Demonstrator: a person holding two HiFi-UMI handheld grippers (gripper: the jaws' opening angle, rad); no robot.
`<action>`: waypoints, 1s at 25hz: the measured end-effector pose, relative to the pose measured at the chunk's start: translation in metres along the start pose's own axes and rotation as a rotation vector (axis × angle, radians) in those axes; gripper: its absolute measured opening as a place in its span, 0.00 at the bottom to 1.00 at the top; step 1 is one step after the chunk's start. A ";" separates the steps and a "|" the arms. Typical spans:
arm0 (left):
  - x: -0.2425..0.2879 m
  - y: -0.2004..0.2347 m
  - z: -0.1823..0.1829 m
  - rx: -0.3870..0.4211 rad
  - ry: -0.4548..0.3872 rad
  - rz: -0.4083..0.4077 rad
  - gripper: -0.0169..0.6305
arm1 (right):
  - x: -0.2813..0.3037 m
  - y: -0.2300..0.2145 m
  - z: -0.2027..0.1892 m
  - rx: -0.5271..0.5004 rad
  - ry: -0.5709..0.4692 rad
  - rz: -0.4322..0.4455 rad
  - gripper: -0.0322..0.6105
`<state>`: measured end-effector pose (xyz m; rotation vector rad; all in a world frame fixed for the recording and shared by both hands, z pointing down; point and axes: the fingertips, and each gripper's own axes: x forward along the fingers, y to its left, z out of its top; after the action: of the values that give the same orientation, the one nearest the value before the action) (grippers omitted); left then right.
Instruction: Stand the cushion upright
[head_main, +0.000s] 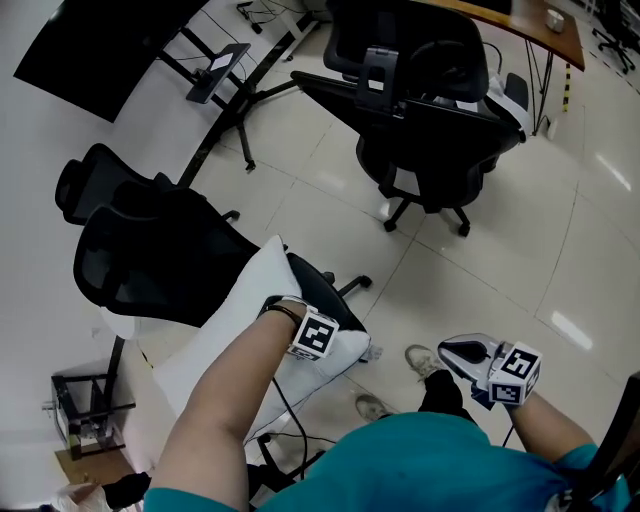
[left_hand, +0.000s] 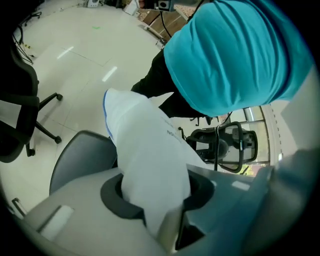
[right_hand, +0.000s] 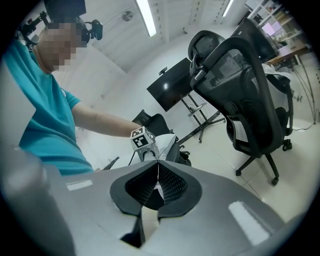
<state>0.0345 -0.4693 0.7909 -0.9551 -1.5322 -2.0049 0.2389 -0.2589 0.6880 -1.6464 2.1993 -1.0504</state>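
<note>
the white rectangular fabric cushion (head_main: 245, 295) lay slumped across the seat of a black mesh office chair (head_main: 150, 260), tilted back against the chair's backrest and not yet upright. in the head view its long axis ran on a slant from lower left to upper right, with one corner pointing up past the seat's far edge and the broad face turned up toward the camera.

the left gripper (head_main: 318, 335) sat at the cushion's right-hand end, on the side nearest the person. the left gripper view showed its jaws clenched on a fold of the cushion (left_hand: 145, 150), the fabric pinched narrow between the pads and widening away from them. so the cushion ran straight out ahead of the left gripper (left_hand: 157, 196), its length carrying on from the line of the jaws.

the right gripper (head_main: 470, 358) hung well apart, over bare floor by the person's feet. its jaws were pressed together on nothing (right_hand: 157, 172) and aimed across at the chair.

the left hand was plainly the nearer one and already had the hold. raising the cushion would likely mean lifting that pinched end so the long axis swung toward vertical against the backrest.
</note>
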 end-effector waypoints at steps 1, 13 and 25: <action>-0.008 -0.008 -0.003 -0.007 -0.007 0.008 0.25 | 0.003 0.004 0.003 -0.009 0.004 0.008 0.06; -0.167 -0.196 -0.120 -0.246 -0.215 0.389 0.19 | 0.053 0.087 0.047 -0.134 -0.003 0.146 0.06; -0.288 -0.398 -0.335 -0.931 -0.375 0.850 0.20 | 0.080 0.154 0.087 -0.243 -0.016 0.244 0.06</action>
<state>-0.1393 -0.6926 0.2673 -1.9795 -0.0732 -1.8481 0.1406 -0.3480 0.5455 -1.4151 2.5206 -0.7286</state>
